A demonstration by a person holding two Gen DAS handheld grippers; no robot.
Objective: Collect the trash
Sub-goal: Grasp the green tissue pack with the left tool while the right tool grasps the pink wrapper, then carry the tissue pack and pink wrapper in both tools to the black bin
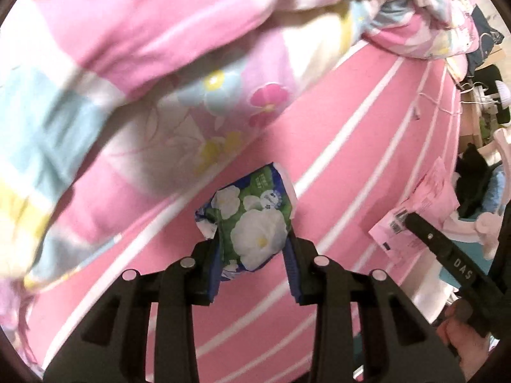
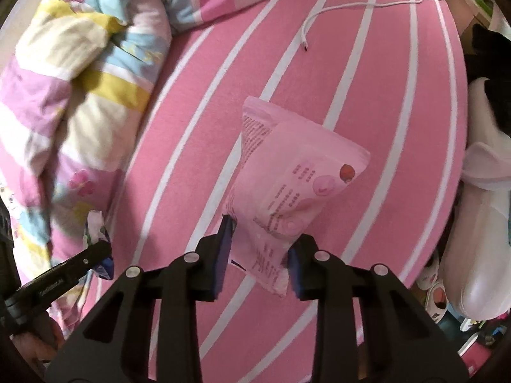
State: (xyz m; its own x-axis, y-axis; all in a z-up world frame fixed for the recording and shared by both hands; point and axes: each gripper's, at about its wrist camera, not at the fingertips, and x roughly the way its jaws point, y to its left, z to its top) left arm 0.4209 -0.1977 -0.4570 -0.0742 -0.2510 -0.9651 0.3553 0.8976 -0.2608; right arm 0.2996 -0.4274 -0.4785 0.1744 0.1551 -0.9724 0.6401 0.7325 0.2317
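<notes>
In the left wrist view, my left gripper (image 1: 254, 255) is shut on a crumpled green and blue wrapper (image 1: 252, 220) printed with white flowers, held just above the pink striped bed sheet (image 1: 351, 146). In the right wrist view, my right gripper (image 2: 260, 252) is shut on the lower end of a pink plastic packet (image 2: 287, 175) with printed text, which stands up from the pads over the sheet (image 2: 198, 146). Each gripper also shows in the other's view: the right gripper's finger (image 1: 440, 245) with the pink packet (image 1: 424, 198), and the left gripper's finger (image 2: 80, 261) with the wrapper (image 2: 95, 229).
A bunched floral quilt (image 1: 134, 63) in pink, blue and yellow lies along the left and top of the bed (image 2: 64, 95). A white cable (image 2: 351, 8) trails across the far sheet. Beyond the bed's right edge are a white shoe (image 2: 485, 223) and clutter on the floor.
</notes>
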